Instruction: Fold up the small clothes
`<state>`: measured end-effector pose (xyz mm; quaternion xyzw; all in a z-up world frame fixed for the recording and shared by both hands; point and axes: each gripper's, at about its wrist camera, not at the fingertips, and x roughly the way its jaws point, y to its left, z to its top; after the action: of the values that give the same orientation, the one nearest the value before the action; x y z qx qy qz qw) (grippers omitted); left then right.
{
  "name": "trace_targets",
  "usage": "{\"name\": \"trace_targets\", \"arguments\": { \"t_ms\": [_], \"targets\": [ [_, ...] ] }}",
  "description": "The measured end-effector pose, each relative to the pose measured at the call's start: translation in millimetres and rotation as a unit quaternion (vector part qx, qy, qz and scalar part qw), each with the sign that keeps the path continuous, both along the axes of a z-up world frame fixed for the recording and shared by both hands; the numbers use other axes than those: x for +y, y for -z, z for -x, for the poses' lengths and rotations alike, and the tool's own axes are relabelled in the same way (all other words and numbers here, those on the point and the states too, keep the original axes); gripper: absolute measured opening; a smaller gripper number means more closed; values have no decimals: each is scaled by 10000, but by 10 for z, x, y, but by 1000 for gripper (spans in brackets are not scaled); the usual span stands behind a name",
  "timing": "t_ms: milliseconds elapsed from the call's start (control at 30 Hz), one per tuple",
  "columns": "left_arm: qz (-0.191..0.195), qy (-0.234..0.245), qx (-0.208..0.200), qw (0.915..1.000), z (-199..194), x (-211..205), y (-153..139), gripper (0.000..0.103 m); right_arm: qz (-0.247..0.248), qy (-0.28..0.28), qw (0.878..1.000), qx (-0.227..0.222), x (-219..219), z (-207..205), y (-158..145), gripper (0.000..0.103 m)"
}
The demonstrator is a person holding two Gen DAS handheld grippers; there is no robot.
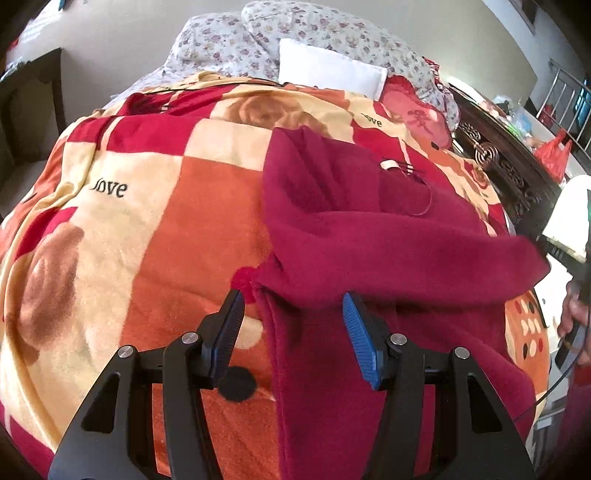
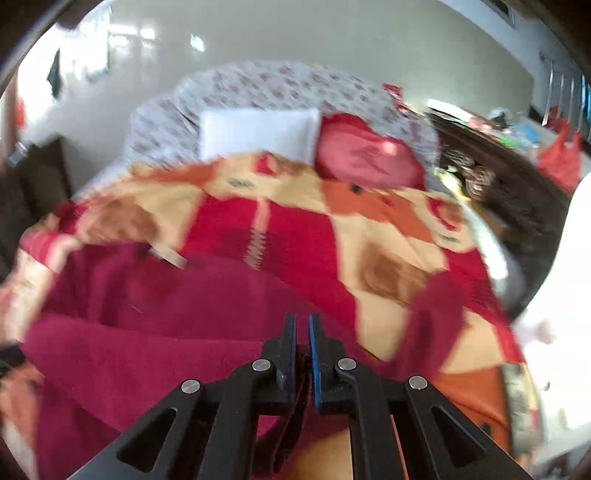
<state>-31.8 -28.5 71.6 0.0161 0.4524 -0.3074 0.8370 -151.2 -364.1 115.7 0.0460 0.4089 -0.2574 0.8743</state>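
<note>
Dark red garment half-folded on the bed, my right gripper pinching it, my left spread wide.

The biggest thing I see is the checked blanket point(image 1: 155, 206) in orange, cream and red covering the bed, with a floral quilt point(image 1: 295, 29), a white pillow point(image 1: 328, 70) and a red cushion point(image 1: 417, 110) at its far end. On the blanket's right half lies the dark red garment point(image 1: 369, 236), one layer doubled over itself, with a small white label point(image 1: 388, 165) showing near its far edge. My left gripper point(image 1: 293, 325) hovers over the garment's left edge, jaws wide apart and holding nothing. My right gripper point(image 2: 302, 347), in a blurred view, has its jaws nearly together with a fold of the garment point(image 2: 155, 354) caught between them.
</note>
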Motion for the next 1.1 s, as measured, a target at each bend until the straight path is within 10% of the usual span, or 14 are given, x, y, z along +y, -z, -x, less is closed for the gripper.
{"name": "trace_targets", "arguments": {
  "t_ms": [167, 300, 433, 600, 1000, 1100],
  "targets": [
    [-298, 18, 175, 9994, -51, -85, 206, 55, -874, -157, 9940, 646, -115, 7, 436, 11],
    [-387, -90, 413, 9984, -79, -56, 399, 55, -811, -309, 9946, -566, 70, 34, -44, 60],
    [-295, -177, 534, 9980, -82, -24, 478, 55, -1332, -1884, 9710, -628, 671, -536, -191, 61],
    [-244, -212, 519, 9981, -44, 10, 495, 56, -1212, -3113, 9415, -449, 1442, -1244, 15, 39],
    [103, -127, 503, 9986, -30, 125, 566, 56, -1409, -3780, 9145, 319, 1784, -2088, 550, 37],
    [191, -143, 511, 9984, -33, 144, 574, 56, -1239, -3879, 9127, 329, 1850, -2061, 509, 4]
  ]
}}
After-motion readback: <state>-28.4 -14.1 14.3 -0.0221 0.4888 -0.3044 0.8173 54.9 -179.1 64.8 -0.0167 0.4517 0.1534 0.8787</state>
